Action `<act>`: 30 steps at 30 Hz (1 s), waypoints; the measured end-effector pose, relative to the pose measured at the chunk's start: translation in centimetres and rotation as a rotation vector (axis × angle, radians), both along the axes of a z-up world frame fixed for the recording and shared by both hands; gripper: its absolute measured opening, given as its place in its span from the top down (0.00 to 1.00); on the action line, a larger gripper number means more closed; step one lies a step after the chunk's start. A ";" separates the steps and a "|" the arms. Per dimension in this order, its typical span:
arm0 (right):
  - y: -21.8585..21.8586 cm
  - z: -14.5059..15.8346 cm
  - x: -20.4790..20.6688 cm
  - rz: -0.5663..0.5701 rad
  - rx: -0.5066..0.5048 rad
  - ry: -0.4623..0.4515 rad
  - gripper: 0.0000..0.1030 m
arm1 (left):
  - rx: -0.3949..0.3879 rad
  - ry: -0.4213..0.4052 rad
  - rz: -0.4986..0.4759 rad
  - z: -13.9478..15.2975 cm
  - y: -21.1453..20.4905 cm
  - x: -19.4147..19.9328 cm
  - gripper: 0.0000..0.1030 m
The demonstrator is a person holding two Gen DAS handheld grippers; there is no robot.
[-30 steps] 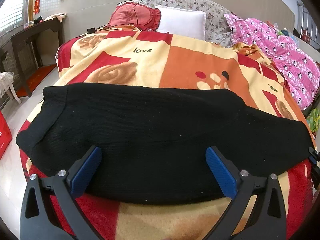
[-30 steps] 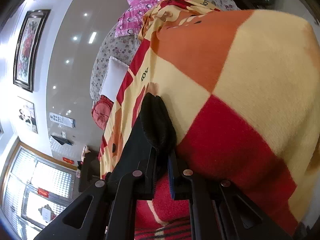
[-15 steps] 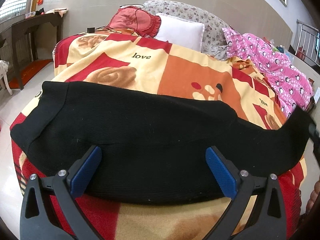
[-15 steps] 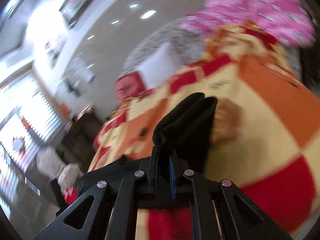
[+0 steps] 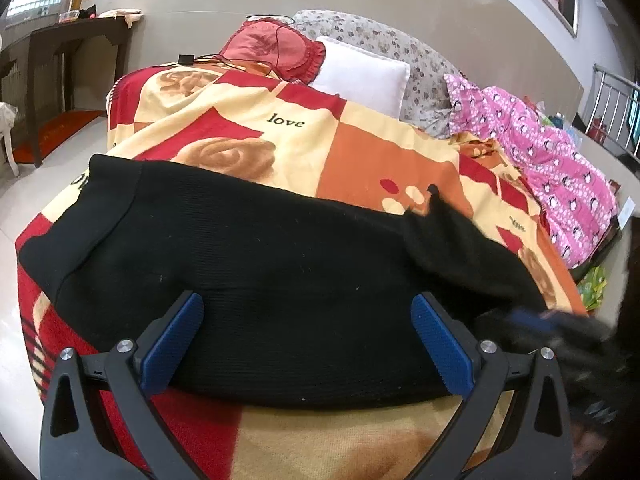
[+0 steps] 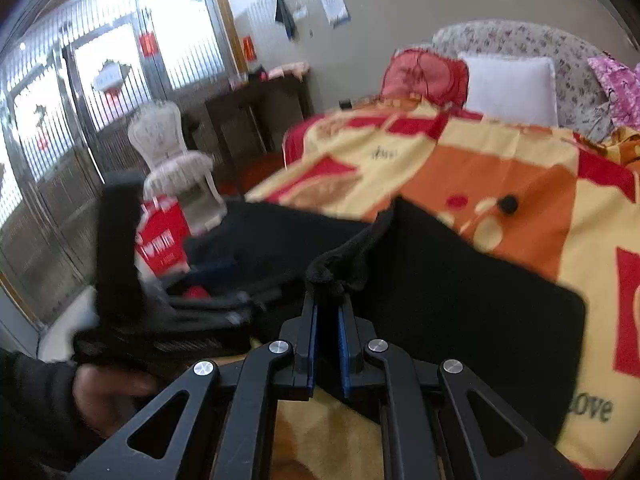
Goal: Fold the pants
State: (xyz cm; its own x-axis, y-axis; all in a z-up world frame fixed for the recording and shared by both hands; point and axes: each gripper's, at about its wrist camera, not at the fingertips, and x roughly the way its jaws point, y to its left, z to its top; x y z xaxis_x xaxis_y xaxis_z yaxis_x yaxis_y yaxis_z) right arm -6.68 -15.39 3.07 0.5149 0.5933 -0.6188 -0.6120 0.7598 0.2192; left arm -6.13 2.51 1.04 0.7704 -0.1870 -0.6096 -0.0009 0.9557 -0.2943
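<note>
The black pants [image 5: 248, 264] are lying across the blanket [image 5: 360, 152] on the bed, one end lifted and doubling back over the rest. The right hand-held gripper [image 6: 326, 312] is pinching that bunched-up end. The left hand-held gripper [image 5: 308, 344] is spread wide over the pants, gripping nothing.

Blanket [image 5: 360, 152] beyond pants [image 5: 280, 280] bare; pillows [image 5: 360, 76] block headboard end.
</note>
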 end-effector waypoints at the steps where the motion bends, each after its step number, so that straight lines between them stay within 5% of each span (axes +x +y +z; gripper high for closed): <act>1: -0.1 -0.6 -0.1 -0.003 0.001 0.008 0.92 | -0.014 -0.005 0.002 0.0 0.1 -0.1 0.00; 8: -0.7 -2.6 0.0 0.003 0.041 0.063 0.89 | -0.003 -0.001 0.004 0.0 0.1 -0.1 0.00; 11: -1.5 -2.2 -0.6 0.018 0.103 0.091 0.74 | 0.011 0.005 0.001 0.0 -0.1 0.0 0.00; 16: -3.6 -0.3 -4.4 0.043 0.109 0.050 0.70 | -0.019 -0.064 -0.026 1.5 -0.2 -0.8 0.00; 20: -9.0 1.4 -5.9 -0.188 0.044 -0.047 0.56 | 0.001 -0.193 -0.200 3.9 -3.2 -2.0 0.00; 24: -13.7 1.9 -5.5 -0.404 -0.008 -0.063 0.57 | 0.096 -0.271 -0.435 5.0 -8.1 -2.7 0.03; 26: -15.1 1.6 -5.5 -0.451 0.007 -0.062 0.62 | 0.115 -0.264 -0.497 4.9 -9.6 -2.0 0.22; 28: -16.2 1.2 -5.1 -0.479 0.046 -0.053 0.69 | 0.092 -0.191 -0.499 4.5 -9.9 -0.4 0.76; 30: -16.4 0.7 -5.0 -0.480 0.063 -0.039 0.78 | 0.051 -0.094 -0.471 3.6 -9.4 1.5 0.97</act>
